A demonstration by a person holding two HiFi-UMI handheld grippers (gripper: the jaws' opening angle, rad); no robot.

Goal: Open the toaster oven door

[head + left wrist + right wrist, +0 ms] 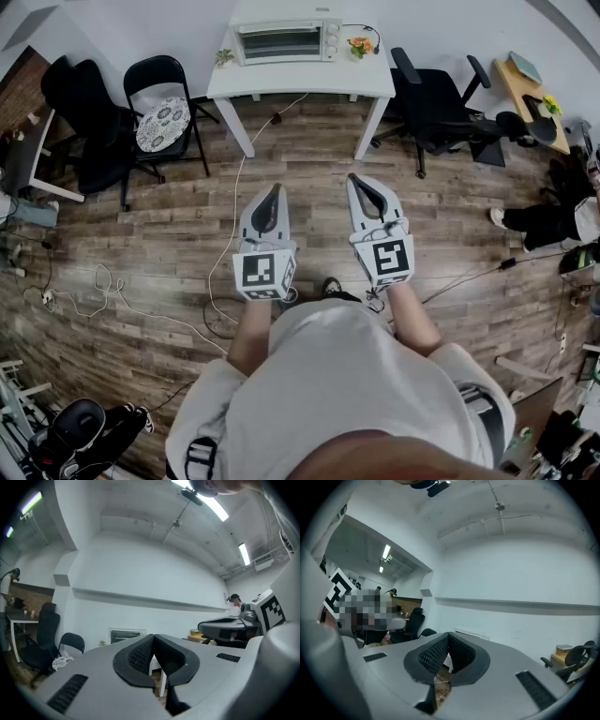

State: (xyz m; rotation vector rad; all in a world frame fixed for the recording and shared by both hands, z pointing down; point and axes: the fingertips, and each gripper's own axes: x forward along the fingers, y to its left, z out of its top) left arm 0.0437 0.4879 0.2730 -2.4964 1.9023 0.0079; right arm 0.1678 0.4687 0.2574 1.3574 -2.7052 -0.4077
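A white toaster oven (pixel 286 40) with its glass door closed stands on a white table (pixel 300 82) against the far wall. It also shows small in the left gripper view as the toaster oven (pixel 124 635) beyond the jaws. My left gripper (pixel 275 189) and right gripper (pixel 354 178) are held side by side over the wooden floor, well short of the table, both pointing level toward it. Each is shut with nothing between its jaws. The left gripper (pixel 153 636) and right gripper (pixel 448 634) show their tips pressed together.
A small plant (pixel 223 57) and an orange flower pot (pixel 360 45) flank the oven. Black chairs (pixel 164 103) stand left of the table, an office chair (pixel 441 108) right. A white cable (pixel 230 220) trails across the floor. A person (pixel 235 601) stands far off.
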